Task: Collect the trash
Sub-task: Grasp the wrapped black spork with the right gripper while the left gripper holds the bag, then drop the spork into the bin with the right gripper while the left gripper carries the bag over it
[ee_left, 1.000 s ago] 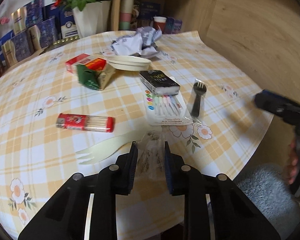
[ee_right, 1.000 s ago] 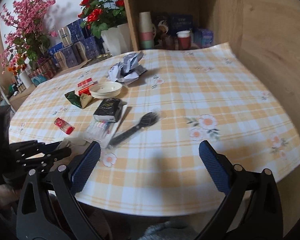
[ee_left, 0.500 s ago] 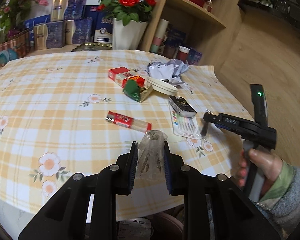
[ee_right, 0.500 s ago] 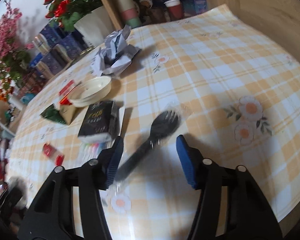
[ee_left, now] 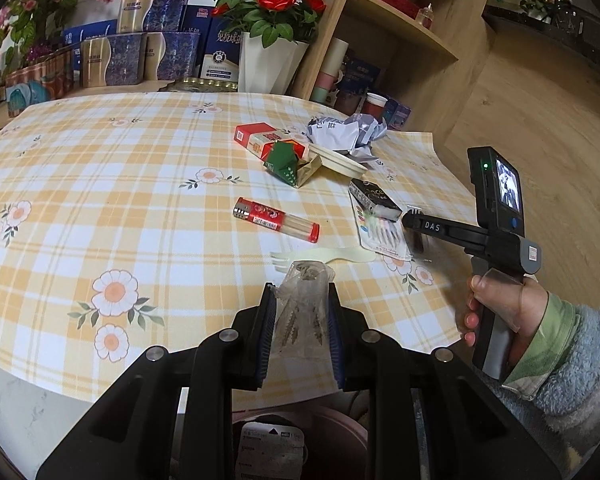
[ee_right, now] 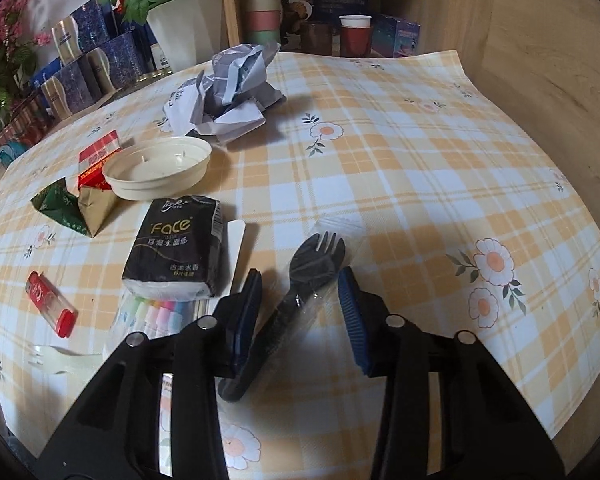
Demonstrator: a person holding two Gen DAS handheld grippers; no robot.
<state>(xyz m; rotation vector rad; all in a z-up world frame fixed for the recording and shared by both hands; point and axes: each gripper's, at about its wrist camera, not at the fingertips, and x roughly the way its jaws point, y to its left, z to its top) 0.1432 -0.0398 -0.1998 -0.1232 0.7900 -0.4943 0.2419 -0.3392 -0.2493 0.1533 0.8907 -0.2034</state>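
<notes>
My left gripper (ee_left: 302,306) is shut on a crumpled clear plastic wrapper (ee_left: 304,292), held just off the table's near edge above a brown bin (ee_left: 332,420). My right gripper (ee_right: 300,300) is low over the checked tablecloth (ee_right: 420,200), and its jaws are closing. A black plastic spork in a clear sleeve (ee_right: 316,256) lies between them. A gap still shows at the right pad. The left wrist view shows the right gripper (ee_left: 410,222) from the side, held by a hand in a fuzzy sleeve.
On the table lie crumpled paper (ee_right: 228,92), a cream dish (ee_right: 158,166), a black tissue pack (ee_right: 176,248), a marker pack (ee_right: 156,314), a red tube (ee_right: 50,304), a cream fork (ee_right: 60,362), a green-gold carton (ee_right: 72,204) and a red box (ee_right: 100,152). Shelves and a vase stand behind.
The left gripper drew back from the table with the wrapper, to over the bin. The right gripper dropped toward the black spork and its jaws narrowed around it.
</notes>
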